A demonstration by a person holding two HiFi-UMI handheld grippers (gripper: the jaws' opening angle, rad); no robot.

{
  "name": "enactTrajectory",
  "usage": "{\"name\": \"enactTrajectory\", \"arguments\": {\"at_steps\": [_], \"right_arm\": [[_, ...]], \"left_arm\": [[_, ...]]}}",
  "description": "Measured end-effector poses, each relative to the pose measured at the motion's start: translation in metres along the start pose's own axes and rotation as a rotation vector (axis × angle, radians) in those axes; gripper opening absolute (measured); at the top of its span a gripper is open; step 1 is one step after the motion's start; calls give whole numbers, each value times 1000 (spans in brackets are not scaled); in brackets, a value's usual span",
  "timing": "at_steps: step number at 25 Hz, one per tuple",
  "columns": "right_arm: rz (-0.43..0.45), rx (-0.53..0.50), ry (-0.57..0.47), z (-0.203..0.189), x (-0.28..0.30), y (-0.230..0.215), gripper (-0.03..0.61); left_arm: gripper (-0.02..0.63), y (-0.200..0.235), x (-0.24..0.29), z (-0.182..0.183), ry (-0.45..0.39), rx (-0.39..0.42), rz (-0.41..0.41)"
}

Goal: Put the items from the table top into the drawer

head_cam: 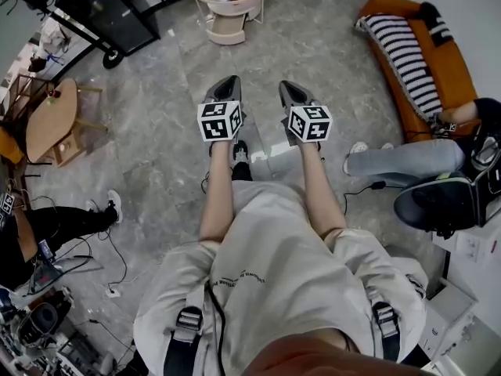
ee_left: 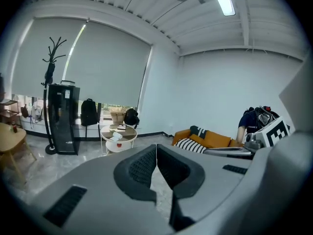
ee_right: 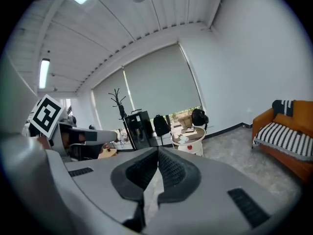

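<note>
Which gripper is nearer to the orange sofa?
Right. The right gripper is on the side of the orange sofa, apart from it; the left gripper is farther, beyond the right one.

Two tools point(head_cam: 226, 83) point(head_cam: 290, 88), one orange sofa point(head_cam: 458, 63), one round white table point(head_cam: 249, 7).

No legible text, brand or number in any view.
Shirt point(head_cam: 274, 233): one line of small dark print point(head_cam: 243, 279) across the front, too small to read.
Left cube point(head_cam: 219, 121) and right cube point(head_cam: 309, 122): black-and-white square marker patterns only, no letters or digits among them.
</note>
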State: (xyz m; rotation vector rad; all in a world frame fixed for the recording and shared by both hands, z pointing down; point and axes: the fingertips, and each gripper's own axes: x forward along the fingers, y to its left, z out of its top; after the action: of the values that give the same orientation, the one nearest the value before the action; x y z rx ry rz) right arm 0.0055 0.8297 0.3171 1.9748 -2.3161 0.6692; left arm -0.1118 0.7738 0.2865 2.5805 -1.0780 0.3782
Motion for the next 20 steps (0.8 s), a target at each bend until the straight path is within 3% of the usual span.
{"name": "enactTrajectory", "arguments": {"at_steps": [13, 20], "right_arm": [[-16, 44, 23, 20, 113, -2, 34], [-140, 130, -21, 26, 156, -4, 34]], "left_arm": [[21, 102, 78, 28, 30, -44, -41], [21, 174, 88, 28, 55, -84, -55]]}}
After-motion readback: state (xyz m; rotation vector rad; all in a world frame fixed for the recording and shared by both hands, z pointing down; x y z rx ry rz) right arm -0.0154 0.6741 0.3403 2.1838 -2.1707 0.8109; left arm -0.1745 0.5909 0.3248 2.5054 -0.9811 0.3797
